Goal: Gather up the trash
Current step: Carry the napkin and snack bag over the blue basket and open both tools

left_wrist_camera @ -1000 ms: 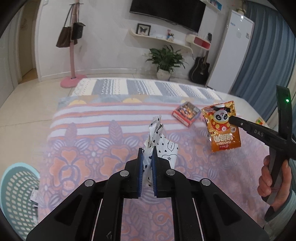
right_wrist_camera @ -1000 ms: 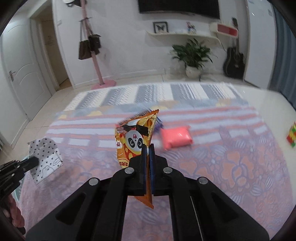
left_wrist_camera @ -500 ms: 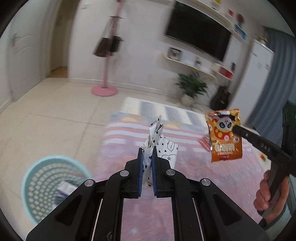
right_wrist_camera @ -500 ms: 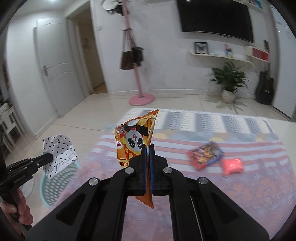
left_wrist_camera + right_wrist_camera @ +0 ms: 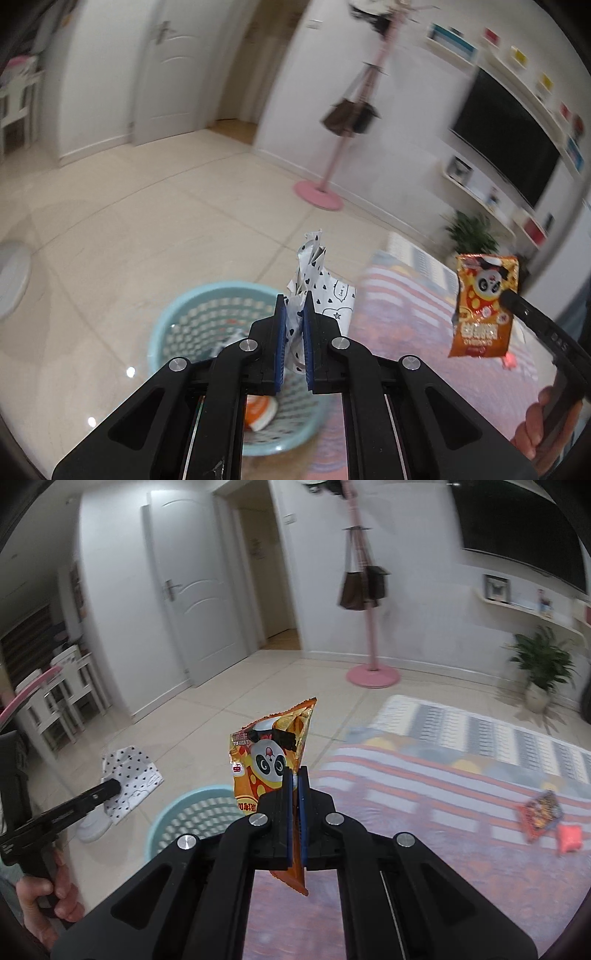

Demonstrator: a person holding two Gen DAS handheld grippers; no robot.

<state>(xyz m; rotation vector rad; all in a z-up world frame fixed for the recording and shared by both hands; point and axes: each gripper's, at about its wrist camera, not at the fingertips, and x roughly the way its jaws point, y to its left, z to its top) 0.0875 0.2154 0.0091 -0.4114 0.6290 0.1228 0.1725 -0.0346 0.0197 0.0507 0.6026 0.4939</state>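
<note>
Floor: beige tiles [image 5: 155, 221] (glossy) | rug [image 5: 443, 812] — patterned | fingers: clamped on spotted wrapper [image 5: 325, 291], panda packet [image 5: 269, 760]

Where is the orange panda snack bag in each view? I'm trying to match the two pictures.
Left wrist view: far right, mid-height, orange panda snack bag pinched by the right tool.
Right wrist view: centre, rising from that tool's shut fingers.
Shared landmark: the blue basket on the floor.

Your left gripper's black arms covering much of the pale blue perforated plastic basket [image 5: 192, 325], its contents hard for you to make out, pink coat stand [image 5: 334, 162] and hanging brown bags smeared by blur, small red packets [image 5: 550, 821] on the patterned rug [image 5: 424, 812] too blurred to read
</note>
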